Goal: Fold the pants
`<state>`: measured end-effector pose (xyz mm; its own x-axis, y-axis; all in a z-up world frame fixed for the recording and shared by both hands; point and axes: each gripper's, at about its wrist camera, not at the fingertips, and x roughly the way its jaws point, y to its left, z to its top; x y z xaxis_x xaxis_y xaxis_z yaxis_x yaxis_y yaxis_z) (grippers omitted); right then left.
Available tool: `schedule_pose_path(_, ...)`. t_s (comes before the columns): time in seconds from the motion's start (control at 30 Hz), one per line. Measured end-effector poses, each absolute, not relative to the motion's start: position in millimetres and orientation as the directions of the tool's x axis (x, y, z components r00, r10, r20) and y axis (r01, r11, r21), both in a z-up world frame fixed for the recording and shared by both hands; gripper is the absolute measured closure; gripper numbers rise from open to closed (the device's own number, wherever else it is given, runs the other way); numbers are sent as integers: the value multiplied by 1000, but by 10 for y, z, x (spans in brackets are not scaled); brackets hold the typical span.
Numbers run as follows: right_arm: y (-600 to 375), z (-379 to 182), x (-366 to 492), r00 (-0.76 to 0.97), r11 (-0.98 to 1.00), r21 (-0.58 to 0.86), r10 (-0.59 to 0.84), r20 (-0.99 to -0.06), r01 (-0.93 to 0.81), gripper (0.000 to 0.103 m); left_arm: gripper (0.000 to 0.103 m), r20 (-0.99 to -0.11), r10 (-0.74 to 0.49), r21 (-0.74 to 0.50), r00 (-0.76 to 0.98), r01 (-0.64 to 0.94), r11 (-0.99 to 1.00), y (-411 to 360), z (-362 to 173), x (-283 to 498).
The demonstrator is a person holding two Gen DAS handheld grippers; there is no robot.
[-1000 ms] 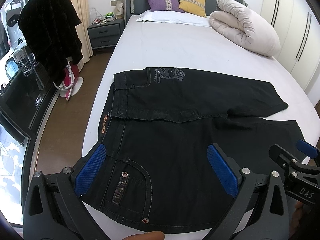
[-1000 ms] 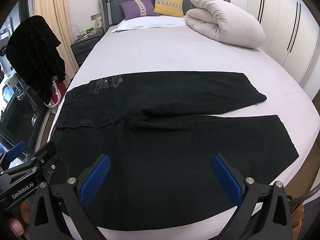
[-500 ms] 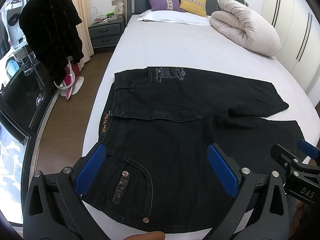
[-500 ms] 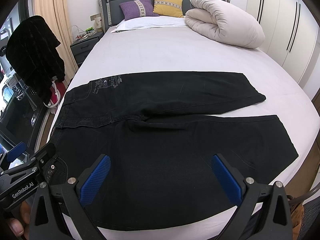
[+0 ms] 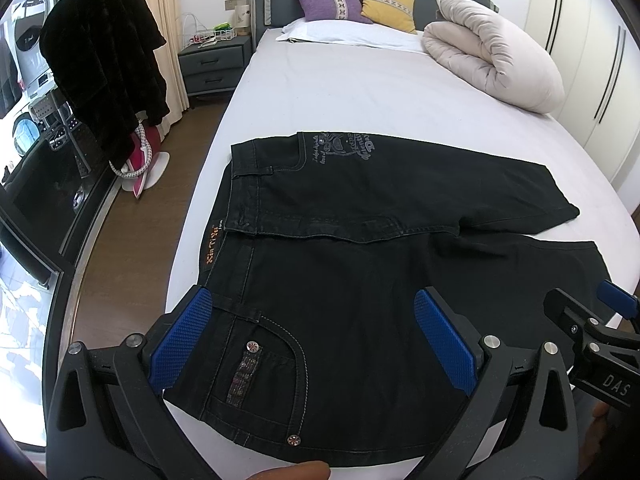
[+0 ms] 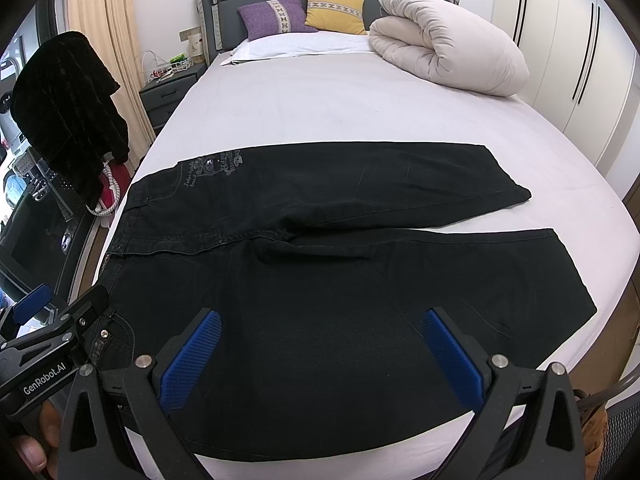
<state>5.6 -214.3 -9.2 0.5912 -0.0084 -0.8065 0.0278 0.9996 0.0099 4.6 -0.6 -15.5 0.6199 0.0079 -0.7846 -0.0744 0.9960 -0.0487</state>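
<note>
A pair of black pants [image 6: 340, 264] lies spread flat across the near end of my bed [image 6: 320, 112], waistband toward the left edge of the mattress, both legs running off to the right, the far leg slightly splayed away from the near one. I hold my left gripper [image 5: 316, 340] above the near pocket and waistband corner, its blue pads wide apart and gripping nothing; my right gripper [image 6: 320, 354] hangs over the near leg's thigh, likewise spread open and empty. No fold is made yet, by my reading.

The risks, as I judge them: the near hem and the waistband sit close to the mattress edge, so a careless pull could drag the denim off onto the wooden floor [image 5: 160, 208]. The fabric looks heavy and doubled at the pocket; a pinch that takes only the top layer would lift one ply and leave the leg twisted. If my two grippers rise unevenly, the near leg will land crooked over the far one. The rolled duvet [image 6: 448, 52] and pillows at the headboard lie well apart, out of harm's way.
</note>
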Motion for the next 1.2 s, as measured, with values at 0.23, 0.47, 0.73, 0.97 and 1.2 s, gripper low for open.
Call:
schedule_pose_path(0.23,-2151,-99,55,591,1000,10,-9,-806,29,0,0,-784,10,-48,620,-76,996,12,-171,38)
schedule_pose_path(0.47,-2151,-102,52,591,1000,9,-9,-806,28,0,0,-785,10,-47,619,-76,996,16,-173,39)
schedule_pose_path(0.73,-2173,-82,72,590,1000,10,-8,-807,28,0,0,-785,11,-46,619,-77,996,22,-176,38)
schedule_pose_path(0.97,-2136,-101,55,589,1000,10,-9,-808,29,0,0,-785,26,-32,619,-83,996,73,-207,17)
schedule_pose_path(1.2,-2135,-139,90,582,999,20,-4,-813,35,0,0,-792,5,-61,611,-87,994,144,-273,73)
